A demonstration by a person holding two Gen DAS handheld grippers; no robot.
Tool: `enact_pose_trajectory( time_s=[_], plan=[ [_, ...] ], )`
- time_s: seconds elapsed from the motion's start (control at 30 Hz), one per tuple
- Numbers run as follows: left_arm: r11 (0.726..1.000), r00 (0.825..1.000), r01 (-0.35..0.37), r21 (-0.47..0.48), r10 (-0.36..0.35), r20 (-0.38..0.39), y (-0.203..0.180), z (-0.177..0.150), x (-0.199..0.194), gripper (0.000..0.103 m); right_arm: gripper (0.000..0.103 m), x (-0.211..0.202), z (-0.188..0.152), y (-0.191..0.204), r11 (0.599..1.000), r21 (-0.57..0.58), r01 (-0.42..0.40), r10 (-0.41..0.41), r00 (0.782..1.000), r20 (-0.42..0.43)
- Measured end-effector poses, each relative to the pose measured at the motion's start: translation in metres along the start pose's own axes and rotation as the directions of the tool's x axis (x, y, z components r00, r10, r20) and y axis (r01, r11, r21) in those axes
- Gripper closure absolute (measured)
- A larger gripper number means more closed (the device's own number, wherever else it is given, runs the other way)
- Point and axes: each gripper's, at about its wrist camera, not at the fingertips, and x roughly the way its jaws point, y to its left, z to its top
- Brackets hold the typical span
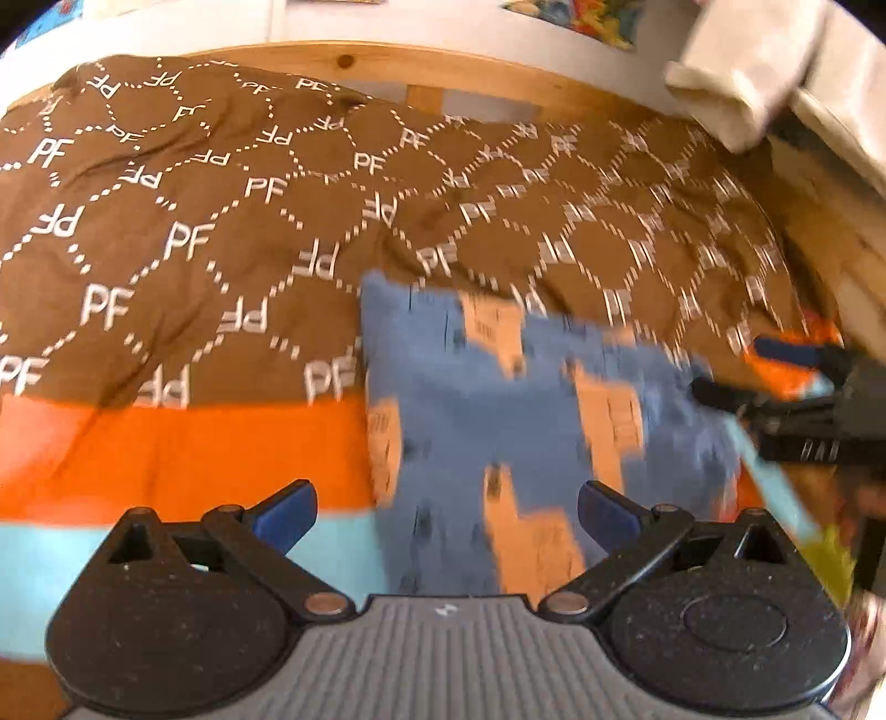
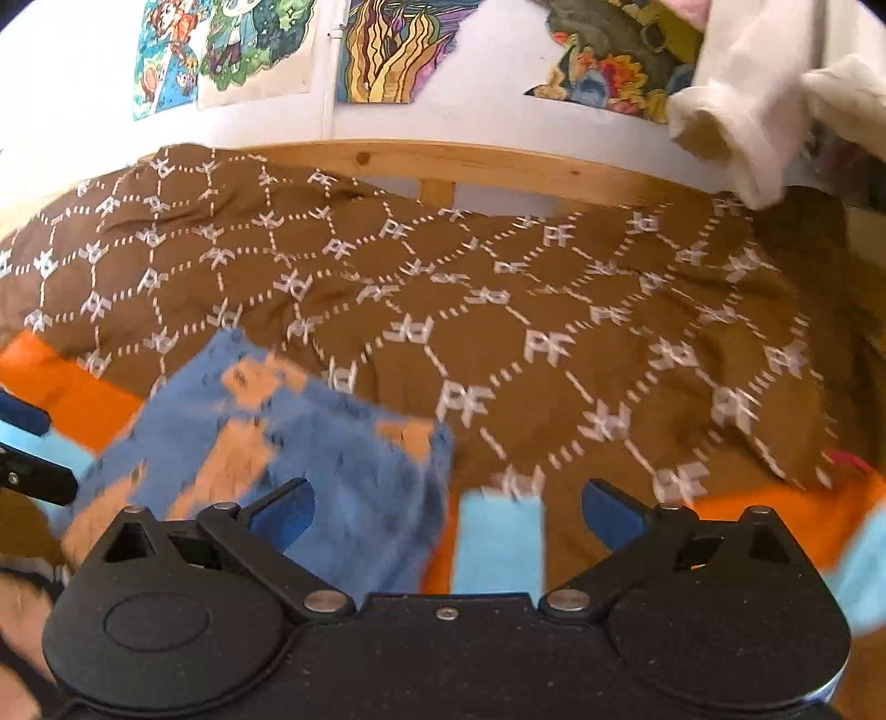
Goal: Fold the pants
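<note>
1. Where the left wrist looks down, the pants (image 1: 531,421) lie folded on the bedspread (image 1: 183,221); the left gripper (image 1: 447,507) has its fingers wide apart, empty. The right gripper (image 1: 742,368) shows at right, also spread.
2. Right wrist: right gripper (image 2: 448,507) spread, empty; pants (image 2: 310,443) lower left.

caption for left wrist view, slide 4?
Left claw open above folded blue-and-orange pants on the brown patterned bedspread.

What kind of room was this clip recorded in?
Most likely a bedroom. A brown duvet printed with "PF" covers a bed with a pine frame, colourful posters hang on the white wall behind it, and the folded blue pants lie on the bedding.
</note>
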Motion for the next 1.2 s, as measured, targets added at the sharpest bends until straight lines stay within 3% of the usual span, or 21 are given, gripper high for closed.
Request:
enact_pose_trajectory(
  time_s=[0.07,0.17,0.23,0.33,0.4,0.57,0.7,0.8,0.97,1.07,1.2],
  plan=[
    [1.0,0.999,0.005,-0.01,-0.005,0.047,0.0,0.012,0.017,0.0,0.001,0.018,0.012,0.003,0.998,-0.006,-0.061,0.061,0.998,0.003],
    [0.996,0.996,-0.087,-0.019,0.088,0.021,0.002,0.018,0.053,0.0,0.001,0.054,0.023,0.016,0.992,-0.073,-0.099,0.097,0.995,-0.02],
    [0.993,0.994,-0.112,-0.029,0.111,-0.024,0.008,0.016,0.072,0.0,0.001,0.073,0.023,0.02,0.991,-0.096,-0.089,0.086,0.995,-0.04],
    [0.996,0.996,-0.085,-0.036,0.087,0.032,0.016,0.004,0.074,0.0,0.001,0.091,0.015,0.014,0.989,-0.147,-0.011,0.002,0.998,-0.064],
    [0.996,0.995,-0.087,-0.006,0.087,0.041,0.013,0.002,0.072,0.0,0.001,0.093,0.012,-0.001,0.994,-0.106,-0.028,0.021,0.998,-0.06],
    [0.998,0.999,-0.046,-0.053,0.046,0.004,0.02,0.005,0.06,0.0,0.001,0.067,0.017,-0.017,0.999,0.029,0.021,-0.021,1.0,-0.02],
    [0.995,0.999,0.013,-0.104,-0.016,-0.028,0.023,-0.006,0.038,0.0,0.001,0.026,0.01,-0.007,0.996,0.086,-0.018,0.018,1.0,0.007],
    [0.994,0.994,0.066,-0.086,-0.073,-0.076,0.015,-0.021,0.034,0.0,0.001,0.01,-0.007,0.007,0.996,0.084,-0.025,0.028,0.999,-0.027],
    [0.999,0.994,0.014,0.038,-0.01,-0.107,-0.005,-0.031,0.034,0.0,0.001,0.006,-0.045,0.022,0.999,0.039,0.035,-0.029,0.99,-0.14],
    [1.0,0.992,0.02,0.018,-0.018,-0.125,-0.003,-0.029,0.032,0.0,0.001,0.001,-0.051,0.017,0.992,0.121,0.031,-0.015,0.991,-0.134],
    [1.0,0.991,0.018,0.02,-0.015,-0.134,-0.001,-0.035,0.025,0.0,0.001,-0.003,-0.049,0.015,0.991,0.131,0.027,-0.008,0.99,-0.139]
  ],
)
